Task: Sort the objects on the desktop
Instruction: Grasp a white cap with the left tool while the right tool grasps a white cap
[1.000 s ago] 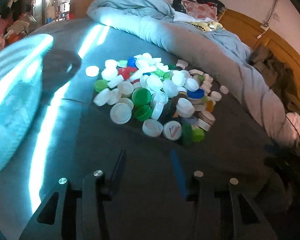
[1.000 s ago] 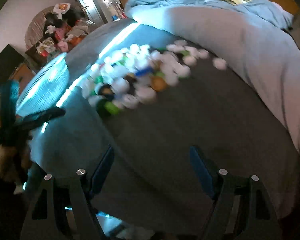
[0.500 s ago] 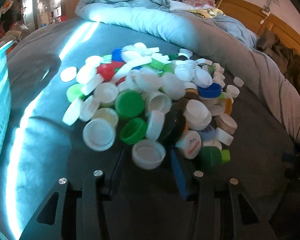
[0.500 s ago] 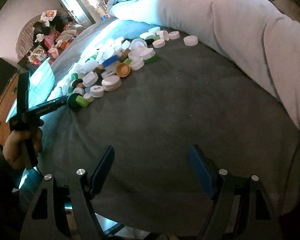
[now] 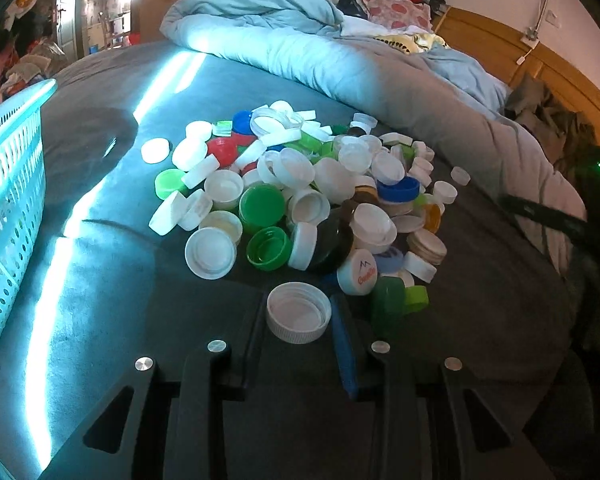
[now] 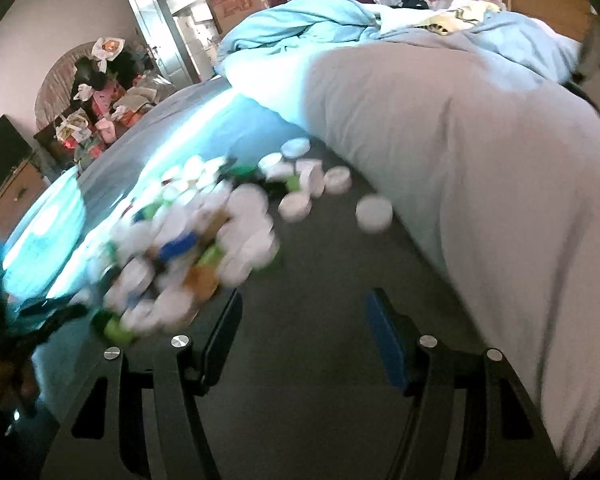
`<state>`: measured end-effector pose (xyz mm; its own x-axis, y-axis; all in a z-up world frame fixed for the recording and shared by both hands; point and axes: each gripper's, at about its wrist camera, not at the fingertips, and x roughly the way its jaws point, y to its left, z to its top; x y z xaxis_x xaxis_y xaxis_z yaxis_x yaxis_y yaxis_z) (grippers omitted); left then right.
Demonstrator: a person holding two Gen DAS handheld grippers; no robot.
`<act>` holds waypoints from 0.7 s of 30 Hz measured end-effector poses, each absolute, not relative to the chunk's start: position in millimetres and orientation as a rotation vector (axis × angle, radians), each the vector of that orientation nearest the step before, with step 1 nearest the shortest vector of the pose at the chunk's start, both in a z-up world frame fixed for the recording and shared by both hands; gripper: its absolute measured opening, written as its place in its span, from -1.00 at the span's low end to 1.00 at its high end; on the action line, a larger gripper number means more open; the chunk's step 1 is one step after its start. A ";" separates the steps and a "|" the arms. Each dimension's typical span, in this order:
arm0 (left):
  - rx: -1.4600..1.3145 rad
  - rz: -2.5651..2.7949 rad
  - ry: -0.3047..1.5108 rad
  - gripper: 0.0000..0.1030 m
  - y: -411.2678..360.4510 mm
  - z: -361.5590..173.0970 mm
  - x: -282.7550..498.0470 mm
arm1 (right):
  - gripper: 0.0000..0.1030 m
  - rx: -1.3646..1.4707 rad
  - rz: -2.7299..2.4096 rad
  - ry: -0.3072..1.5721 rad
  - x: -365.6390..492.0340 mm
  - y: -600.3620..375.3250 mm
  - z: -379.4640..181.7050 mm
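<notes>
Between the fingertips of the left gripper [image 5: 298, 320], an upturned white cap [image 5: 299, 313] is bracketed and seemingly clamped at the near edge of the cap pile [image 5: 300, 196], while the right gripper [image 6: 302, 312] is held apart, empty, farther off, with the basket [image 5: 8, 200] seen leftward.

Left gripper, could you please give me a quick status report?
Left gripper around white cap, grip unconfirmed. Right gripper open, empty. Cap pile just ahead; basket to the left.
</notes>
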<state>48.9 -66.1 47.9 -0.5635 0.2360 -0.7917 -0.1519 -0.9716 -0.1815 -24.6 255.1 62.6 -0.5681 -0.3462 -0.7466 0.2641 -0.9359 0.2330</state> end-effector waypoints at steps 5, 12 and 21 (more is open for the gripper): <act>-1.339 2.592 -0.134 -0.34 -66.6 46.5 45.8 | 0.07 1.269 -2.530 -0.105 -69.9 257.4 49.3; -1.378 2.591 -0.164 -0.33 -73.7 37.7 42.1 | -0.09 1.312 -2.517 -0.041 -90.2 255.5 29.7; -1.405 2.592 -0.187 -0.33 -74.7 29.6 43.4 | -0.78 1.318 -2.546 -0.050 -86.9 264.8 33.3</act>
